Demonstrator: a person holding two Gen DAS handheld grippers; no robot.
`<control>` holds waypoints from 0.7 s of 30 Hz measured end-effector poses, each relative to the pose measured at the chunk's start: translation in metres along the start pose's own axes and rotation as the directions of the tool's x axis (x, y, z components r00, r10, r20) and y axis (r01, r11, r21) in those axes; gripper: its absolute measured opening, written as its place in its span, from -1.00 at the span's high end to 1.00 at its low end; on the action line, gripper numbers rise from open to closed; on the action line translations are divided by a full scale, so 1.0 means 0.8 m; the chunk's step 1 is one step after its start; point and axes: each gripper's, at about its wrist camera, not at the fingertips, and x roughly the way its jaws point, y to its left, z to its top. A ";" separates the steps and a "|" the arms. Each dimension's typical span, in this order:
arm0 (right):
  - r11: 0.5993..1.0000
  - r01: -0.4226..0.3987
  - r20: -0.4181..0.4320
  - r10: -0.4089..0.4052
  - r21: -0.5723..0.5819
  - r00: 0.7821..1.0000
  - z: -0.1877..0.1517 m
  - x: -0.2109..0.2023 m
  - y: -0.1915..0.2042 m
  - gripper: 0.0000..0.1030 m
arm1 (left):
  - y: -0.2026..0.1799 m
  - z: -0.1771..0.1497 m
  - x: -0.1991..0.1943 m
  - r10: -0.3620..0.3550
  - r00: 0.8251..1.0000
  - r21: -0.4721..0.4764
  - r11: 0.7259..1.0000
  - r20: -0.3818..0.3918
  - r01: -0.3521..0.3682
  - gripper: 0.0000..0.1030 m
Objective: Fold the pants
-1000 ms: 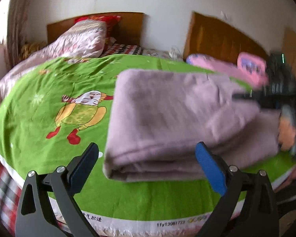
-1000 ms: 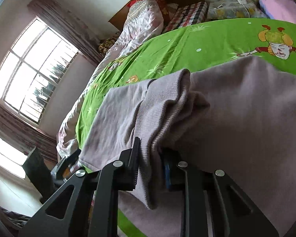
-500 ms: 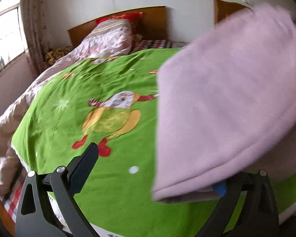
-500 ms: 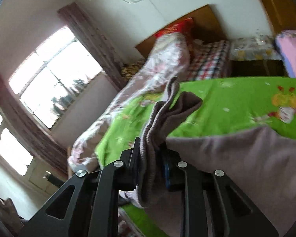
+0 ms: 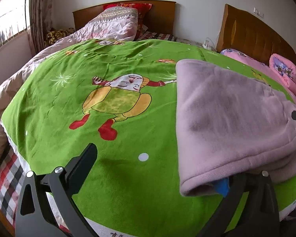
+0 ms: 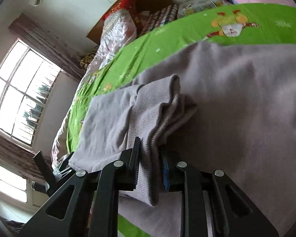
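While a wide bed covered by a bright green blanket (image 5: 128, 177) printed with a cartoon chicken fills most of both views, the soft mauve fleece pants (image 5: 227, 114) lie folded over on its right part in the left wrist view, near the front edge, their doubled fold facing the camera. Behind the blanket stand two brown wooden headboards (image 5: 252, 33), with a crumpled pink-and-white quilt (image 5: 116, 25) heaped against the farther one and pink pillows (image 5: 286, 71) by the nearer. A barred window (image 6: 23, 96) with a dull purple curtain lights the room's side.

The right gripper (image 6: 151, 162), black with a blue pad, has its jaws drawn narrow and clamped on the ribbed cuff or waistband edge of the pants (image 6: 236, 118), a bunch of cloth standing up between the fingers and a flap hanging below them. The left gripper (image 5: 157, 167) stands wide apart: its left finger is over bare green blanket, while its blue-padded right finger is tucked under the front corner of the folded cloth, nothing pinched.
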 end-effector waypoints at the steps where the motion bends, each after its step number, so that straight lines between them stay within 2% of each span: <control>1: 1.000 0.010 -0.013 -0.010 0.005 1.000 -0.003 0.006 -0.005 0.57 | 0.002 0.000 0.001 -0.009 1.000 -0.020 1.000 -0.003 0.009 -0.97; 3: 0.999 0.033 -0.034 -0.033 0.024 0.999 -0.007 0.019 -0.018 0.55 | 0.004 0.000 0.002 -0.011 1.000 -0.033 0.999 0.002 0.011 -0.97; 4: 1.000 0.011 -0.026 -0.010 0.027 1.000 -0.007 0.015 -0.019 0.55 | 0.002 0.000 0.002 -0.005 1.000 -0.025 1.000 -0.006 0.005 -0.97; 5: 1.000 0.011 -0.040 -0.010 0.027 0.999 -0.005 0.012 -0.019 0.49 | 0.001 0.001 0.001 -0.005 1.000 -0.019 1.000 -0.021 0.004 -0.97; 6: 0.999 0.025 -0.045 -0.024 0.023 0.999 -0.003 0.006 -0.019 0.30 | 0.000 0.002 -0.002 -0.002 0.999 -0.006 1.000 -0.037 0.002 -0.97; 7: 0.998 0.069 -0.034 -0.069 0.004 0.997 -0.002 -0.006 -0.017 0.17 | -0.004 0.001 -0.012 0.016 0.999 0.046 0.999 -0.044 -0.014 -0.96; 8: 0.993 0.119 -0.012 -0.119 -0.019 0.993 -0.001 -0.017 -0.015 -0.12 | -0.010 -0.001 -0.020 0.042 0.998 0.106 0.994 -0.044 -0.037 -0.96; 9: 0.979 0.191 0.036 -0.189 -0.069 0.981 -0.002 -0.035 -0.013 -0.17 | -0.017 -0.004 -0.029 0.067 0.997 0.174 0.983 -0.043 -0.058 -0.96; 11: 0.949 0.272 0.110 -0.257 -0.157 0.960 -0.004 -0.058 -0.001 -0.17 | -0.028 -0.006 -0.057 0.077 0.997 0.275 0.959 -0.013 -0.071 -0.96; 12: 0.941 0.283 0.132 -0.262 -0.186 0.956 -0.005 -0.063 0.002 -0.17 | -0.031 -0.003 -0.073 0.049 0.999 0.287 0.956 0.017 -0.052 -0.96; 14: 0.922 0.280 0.169 -0.241 -0.268 0.956 -0.006 -0.065 0.023 -0.14 | -0.038 0.019 -0.107 -0.042 0.994 0.249 0.968 0.106 0.015 -0.96; 15: 0.903 0.271 0.189 -0.218 -0.334 0.957 -0.008 -0.060 0.039 -0.13 | -0.041 0.029 -0.114 -0.075 0.987 0.224 0.974 0.140 0.042 -0.96; 16: 0.885 0.266 0.197 -0.203 -0.382 0.959 -0.009 -0.053 0.052 -0.12 | -0.048 0.045 -0.117 -0.148 0.972 0.178 0.977 0.182 0.116 -0.96; 18: 0.856 0.235 0.172 -0.173 -0.461 0.970 -0.011 -0.030 0.075 0.03 | -0.067 0.063 -0.103 -0.221 0.958 0.137 0.971 0.181 0.198 -0.96; 20: 0.860 0.149 0.091 -0.119 -0.488 0.989 -0.010 -0.005 0.085 0.12 | -0.100 0.072 -0.064 -0.297 0.949 0.144 0.949 0.109 0.281 -0.96; 21: 0.863 0.125 0.046 -0.118 -0.489 0.992 -0.011 0.007 0.088 0.12 | -0.110 0.072 -0.048 -0.295 0.953 0.153 0.947 0.068 0.282 -0.96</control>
